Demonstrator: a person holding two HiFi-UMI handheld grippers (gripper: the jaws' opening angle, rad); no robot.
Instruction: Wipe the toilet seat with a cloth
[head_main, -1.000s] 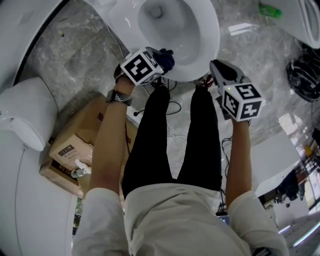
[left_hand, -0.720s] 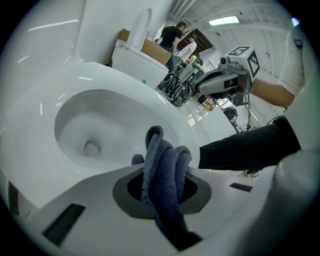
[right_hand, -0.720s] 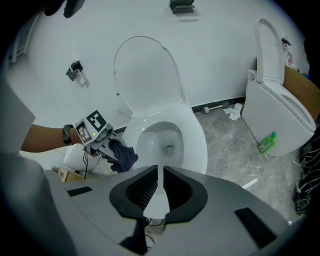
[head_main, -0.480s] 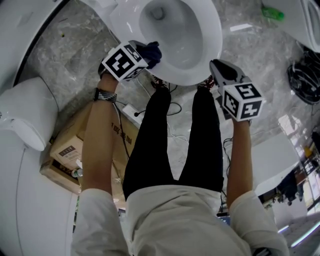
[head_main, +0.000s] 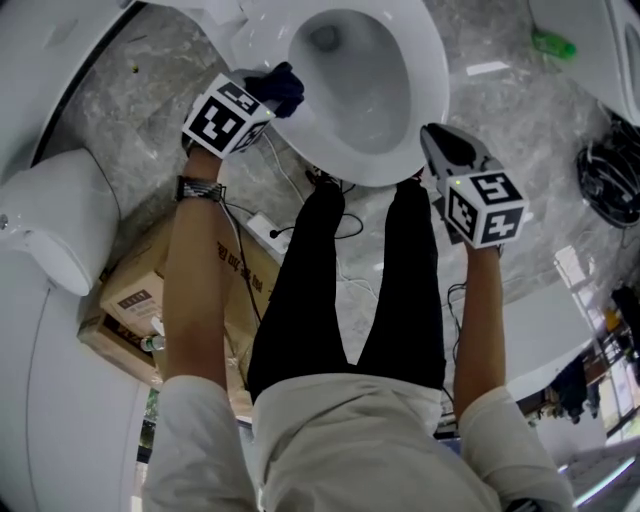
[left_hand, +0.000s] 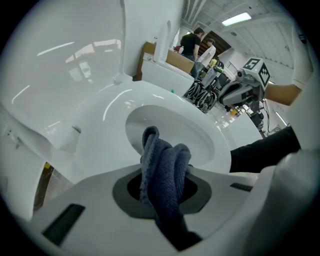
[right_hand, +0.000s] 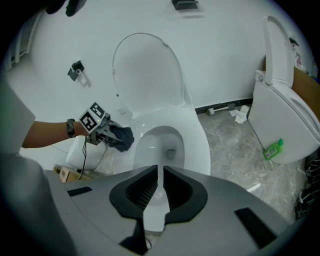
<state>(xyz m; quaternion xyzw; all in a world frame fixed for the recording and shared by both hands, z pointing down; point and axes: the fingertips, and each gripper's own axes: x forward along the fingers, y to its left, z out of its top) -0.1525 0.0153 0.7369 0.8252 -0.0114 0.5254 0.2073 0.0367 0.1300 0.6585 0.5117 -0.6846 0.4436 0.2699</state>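
The left tongs (head_main: 262, 100), clamped on the dark blue cloth (left_hand: 164, 167), sit at the left rim of the toilet seat (head_main: 428, 85), seemingly touching it, the rim curving on toward the hinge, while the right tongs (right_hand: 160, 192), nearly closed and empty, hang off its right front edge.

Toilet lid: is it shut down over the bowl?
No, the toilet lid stands raised upright behind the open bowl.

No legible text: the label and printing on the cardboard box (head_main: 145, 272) are too small to read
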